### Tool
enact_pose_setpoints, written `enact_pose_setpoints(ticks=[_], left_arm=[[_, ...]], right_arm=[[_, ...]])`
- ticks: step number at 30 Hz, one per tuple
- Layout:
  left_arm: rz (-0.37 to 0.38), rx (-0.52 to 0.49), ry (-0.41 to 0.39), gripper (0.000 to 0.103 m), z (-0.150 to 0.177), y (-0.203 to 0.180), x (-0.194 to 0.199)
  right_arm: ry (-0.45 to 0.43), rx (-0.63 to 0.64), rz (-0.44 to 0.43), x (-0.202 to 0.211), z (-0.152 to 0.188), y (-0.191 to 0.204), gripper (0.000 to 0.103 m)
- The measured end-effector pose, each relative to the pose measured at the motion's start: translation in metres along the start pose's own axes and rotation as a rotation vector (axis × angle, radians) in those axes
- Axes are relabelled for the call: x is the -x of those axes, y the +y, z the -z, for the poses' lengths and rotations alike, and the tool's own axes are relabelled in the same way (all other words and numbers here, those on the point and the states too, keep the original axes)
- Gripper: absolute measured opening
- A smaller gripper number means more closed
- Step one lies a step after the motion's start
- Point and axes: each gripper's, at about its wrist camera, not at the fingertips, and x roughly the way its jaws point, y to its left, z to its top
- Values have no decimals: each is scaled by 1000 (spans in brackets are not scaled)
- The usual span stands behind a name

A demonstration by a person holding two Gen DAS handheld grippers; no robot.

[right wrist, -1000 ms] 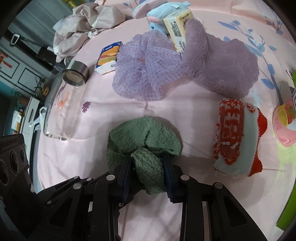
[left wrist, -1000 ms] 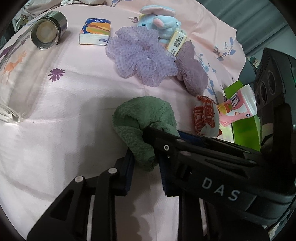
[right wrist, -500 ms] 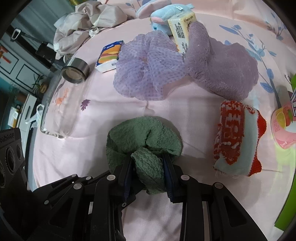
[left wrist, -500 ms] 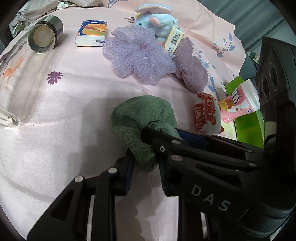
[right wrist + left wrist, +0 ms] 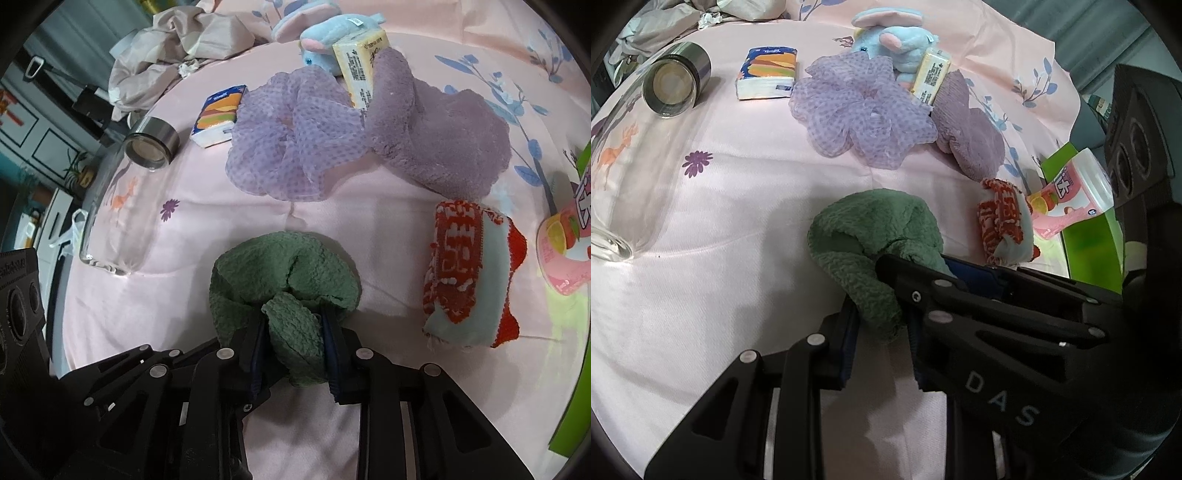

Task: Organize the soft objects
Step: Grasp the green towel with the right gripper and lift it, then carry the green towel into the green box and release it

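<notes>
Both pinch the green cloth on the bed: left hand-held gripper clamped, right hand-held gripper closing; keep holds firm, fold evenly.

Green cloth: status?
Both tools, left and right, clamped on green cloth, right closing. Cloth bunched on bedsheet. Nothing in the way.

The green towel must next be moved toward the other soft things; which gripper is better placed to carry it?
Probably the right gripper. Its jaws are closing on a thick fold of the green towel, centred between them. The left gripper pinches only a thin end of it, and the right one crosses over it.
</notes>
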Motion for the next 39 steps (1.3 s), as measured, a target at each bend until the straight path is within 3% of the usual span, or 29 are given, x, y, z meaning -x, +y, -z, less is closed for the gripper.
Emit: enact_pose_setpoints(ticks=[7, 16, 22, 26, 32, 39], left_arm=[[-26, -23, -15, 20, 2, -4, 0], [16, -28, -35, 15, 0, -10, 8], [46, -62, -131, 14, -2, -23, 40], [55, -116, -219, 14, -2, -52, 70], [90, -242, -289, 14, -6, -116, 87], [153, -408, -262, 14, -9, -190, 77]], right_arm=[[-20, 29, 24, 2, 3, 3, 25], [-42, 24, 13, 13, 2, 5, 23], [-114, 34, 7, 41, -1, 15, 22], [-205, 55, 22, 80, 0, 17, 22], [-355, -9, 55, 141, 7, -15, 23], [-470, -161, 104, 193, 24, -77, 23]])
